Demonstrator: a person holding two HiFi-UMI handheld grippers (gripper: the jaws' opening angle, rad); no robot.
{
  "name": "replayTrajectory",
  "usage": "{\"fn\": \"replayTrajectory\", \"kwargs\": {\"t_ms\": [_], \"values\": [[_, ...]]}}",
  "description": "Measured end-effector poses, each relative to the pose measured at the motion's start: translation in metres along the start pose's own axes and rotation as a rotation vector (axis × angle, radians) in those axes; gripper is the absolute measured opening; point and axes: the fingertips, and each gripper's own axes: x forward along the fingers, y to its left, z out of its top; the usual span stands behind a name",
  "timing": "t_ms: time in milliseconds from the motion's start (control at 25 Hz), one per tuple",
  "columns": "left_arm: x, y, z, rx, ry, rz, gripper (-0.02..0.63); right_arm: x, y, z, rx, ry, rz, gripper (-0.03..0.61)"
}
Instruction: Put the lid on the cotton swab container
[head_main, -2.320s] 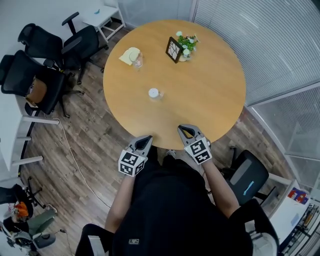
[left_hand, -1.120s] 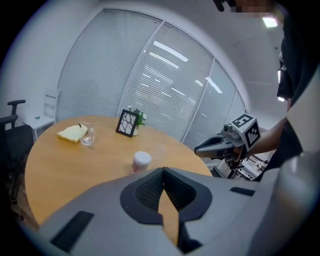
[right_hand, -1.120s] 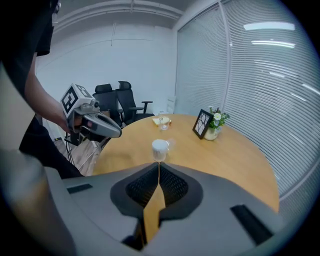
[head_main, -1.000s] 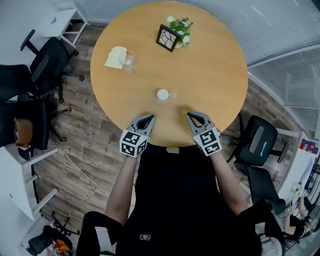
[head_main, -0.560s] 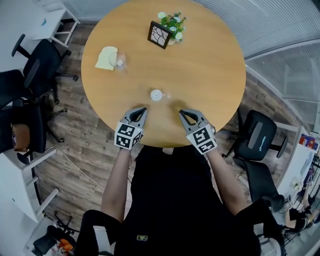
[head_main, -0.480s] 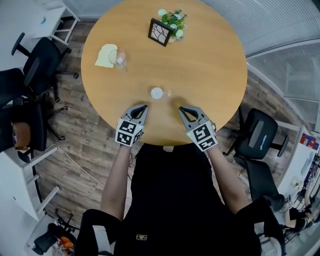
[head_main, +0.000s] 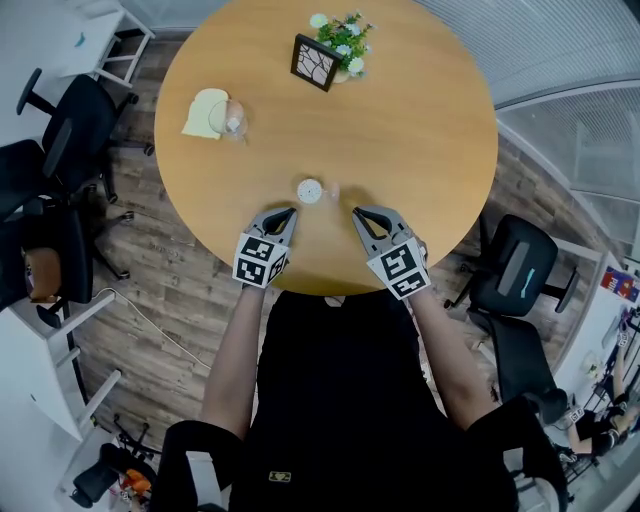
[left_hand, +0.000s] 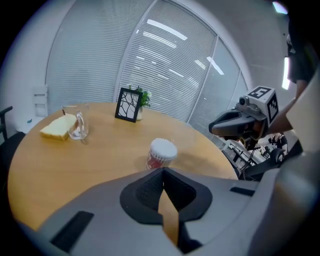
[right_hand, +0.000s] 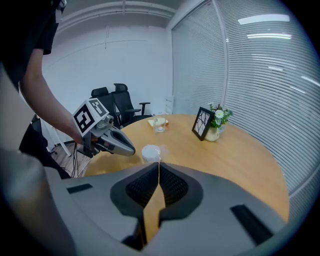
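A: What are the two claws doing?

B: The left gripper (left_hand: 162, 170) has its jaws pressed together with nothing between them. The right gripper (right_hand: 159, 164) is the same, closed and empty. Both hang over the near edge of the round table (head_main: 420, 150), tips pointing inward and down.

A: And the cotton swab container?

B: The cotton swab container (head_main: 310, 190) stands upright on the wood just beyond the two tips, about midway between them and touched by neither. In the left gripper view it shows a white top and a red label.

A: The lid?

B: A faint clear thing (head_main: 334, 188) sits just to the right of the container. I cannot tell if that is the lid.

A: Further out?

B: A glass (head_main: 234, 123) touches a yellow cloth (head_main: 203, 113) at the far left. A black picture frame (head_main: 312, 62) stands at the far edge, with a small potted plant (head_main: 345, 35) just behind it. Black office chairs (head_main: 70, 120) stand on the floor to the left.
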Motion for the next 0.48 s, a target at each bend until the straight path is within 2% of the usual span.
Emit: {"fn": "replayTrajectory", "kwargs": {"t_ms": [80,200,240,280,320,480], "values": [[0.005,0.001,-0.002,-0.012,0.001,-0.014,0.008,0.002,0.001,-0.001,0.003,0.005,0.003,0.005],[0.016,0.001,-0.004,0.017,0.020,-0.029,0.008,0.004,0.003,-0.003,-0.019,0.017,0.010,0.005],[0.021,0.001,-0.006,0.024,0.032,-0.036,0.038,0.005,0.005,-0.004,-0.027,0.021,0.014,0.005],[0.025,0.001,-0.007,0.033,0.047,-0.042,0.123,0.005,0.006,-0.006,-0.031,0.025,0.018,0.006],[0.028,0.001,-0.008,0.046,0.060,-0.042,0.180,0.006,0.007,-0.007,-0.031,0.029,0.022,0.005],[0.038,0.000,-0.007,0.120,0.072,-0.036,0.234,0.006,0.009,-0.012,-0.031,0.043,0.033,0.005]]}}
